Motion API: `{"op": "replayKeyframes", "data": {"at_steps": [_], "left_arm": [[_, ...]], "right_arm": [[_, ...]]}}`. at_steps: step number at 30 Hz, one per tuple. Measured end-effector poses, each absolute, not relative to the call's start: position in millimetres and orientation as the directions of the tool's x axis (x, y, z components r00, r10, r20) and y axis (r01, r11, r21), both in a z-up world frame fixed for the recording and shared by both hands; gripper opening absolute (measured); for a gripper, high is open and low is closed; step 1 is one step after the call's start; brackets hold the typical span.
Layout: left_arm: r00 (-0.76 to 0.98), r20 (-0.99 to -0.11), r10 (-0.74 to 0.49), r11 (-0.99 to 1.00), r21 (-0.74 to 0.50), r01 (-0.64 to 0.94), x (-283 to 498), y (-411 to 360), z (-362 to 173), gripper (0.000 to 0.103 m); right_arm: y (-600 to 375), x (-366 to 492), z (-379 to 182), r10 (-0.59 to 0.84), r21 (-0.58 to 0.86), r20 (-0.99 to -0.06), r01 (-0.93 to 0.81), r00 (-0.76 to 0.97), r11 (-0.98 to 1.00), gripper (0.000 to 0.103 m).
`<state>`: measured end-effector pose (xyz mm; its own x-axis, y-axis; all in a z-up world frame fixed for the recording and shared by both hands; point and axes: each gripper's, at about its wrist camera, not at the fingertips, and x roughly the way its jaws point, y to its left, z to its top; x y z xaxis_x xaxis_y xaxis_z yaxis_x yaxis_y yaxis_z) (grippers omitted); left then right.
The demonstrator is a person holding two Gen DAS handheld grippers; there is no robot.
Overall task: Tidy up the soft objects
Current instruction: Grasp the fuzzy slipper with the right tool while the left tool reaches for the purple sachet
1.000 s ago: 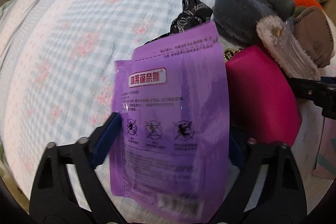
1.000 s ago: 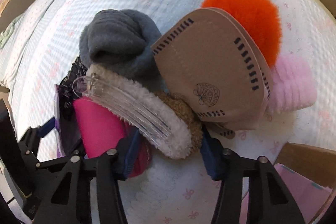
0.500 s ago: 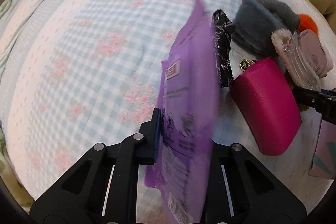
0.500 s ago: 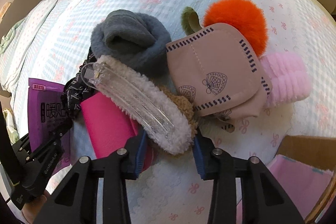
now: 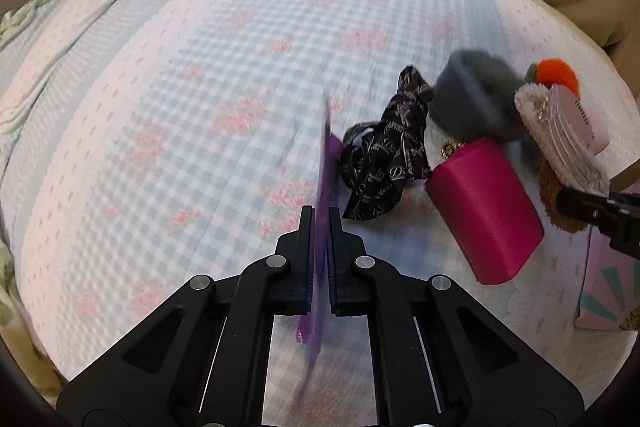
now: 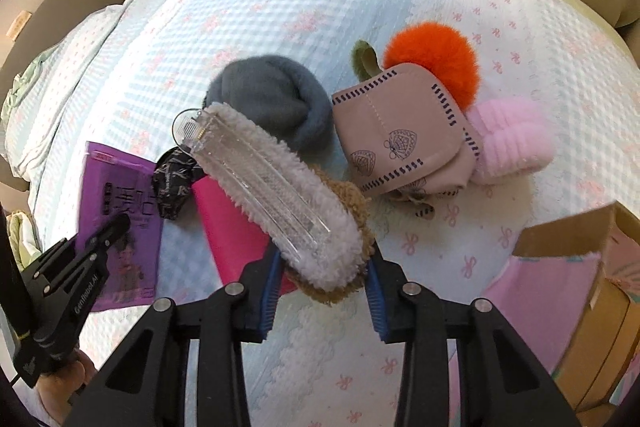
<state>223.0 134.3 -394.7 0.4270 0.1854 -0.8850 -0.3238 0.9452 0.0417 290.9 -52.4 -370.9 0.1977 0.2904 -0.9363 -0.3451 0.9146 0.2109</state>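
My left gripper (image 5: 319,227) is shut on a purple sachet (image 5: 325,187), held edge-on above the bed; it shows flat-faced in the right wrist view (image 6: 120,219). My right gripper (image 6: 322,267) is shut on a white fluffy hair clip (image 6: 276,187) with a clear plastic claw, over a brown fuzzy piece (image 6: 348,203). Beside them lie a magenta pouch (image 5: 486,211), a black patterned scarf (image 5: 384,155), a grey fleece sock (image 6: 272,99), a beige face mask (image 6: 400,139), an orange pompom (image 6: 432,59) and a pink fluffy band (image 6: 512,143).
All lies on a bed with a light blue checked cover (image 5: 180,99). A cardboard box with pink lining (image 6: 580,287) stands open at the right. Curtains and a wall are behind the bed.
My left gripper closed on the purple sachet and lifted it back and up, turning it edge-on. My right gripper closed on the white hair clip and drew back from the pile.
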Motion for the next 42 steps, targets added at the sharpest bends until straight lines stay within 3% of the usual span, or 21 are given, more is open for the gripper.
{"op": "replayKeyframes", "data": {"at_steps": [13, 28, 29, 30, 32, 42], "left_arm": [[0.495, -0.846, 0.199, 0.954, 0.051, -0.297, 200.5, 126.7, -356.6, 0.003], [0.544, -0.830, 0.122, 0.955, -0.051, -0.291, 173.7, 121.9, -319.8, 0.005], [0.528, -0.843, 0.102, 0.958, -0.059, -0.280, 176.1, 122.2, -323.7, 0.016], [0.514, -0.853, 0.092, 0.959, -0.063, -0.277, 177.9, 123.0, -327.7, 0.049], [0.493, -0.866, 0.083, 0.956, -0.070, -0.284, 181.7, 125.8, -337.1, 0.102], [0.425, -0.899, 0.104, 0.928, -0.066, -0.367, 207.7, 128.0, -399.8, 0.103]], "right_arm": [[-53.7, 271.5, -329.3, 0.323, 0.217, -0.901, -0.344, 0.291, 0.914, 0.035], [-67.0, 250.4, -304.7, 0.325, 0.223, -0.888, -0.314, 0.324, 0.923, 0.035], [-67.5, 250.6, -303.9, 0.326, 0.223, -0.887, -0.313, 0.327, 0.923, 0.035], [-67.8, 250.7, -303.5, 0.327, 0.224, -0.886, -0.314, 0.328, 0.923, 0.035], [-68.0, 250.2, -303.4, 0.327, 0.223, -0.885, -0.315, 0.331, 0.923, 0.035], [-70.6, 251.2, -320.5, 0.312, 0.206, -0.896, -0.326, 0.315, 0.923, 0.035]]}}
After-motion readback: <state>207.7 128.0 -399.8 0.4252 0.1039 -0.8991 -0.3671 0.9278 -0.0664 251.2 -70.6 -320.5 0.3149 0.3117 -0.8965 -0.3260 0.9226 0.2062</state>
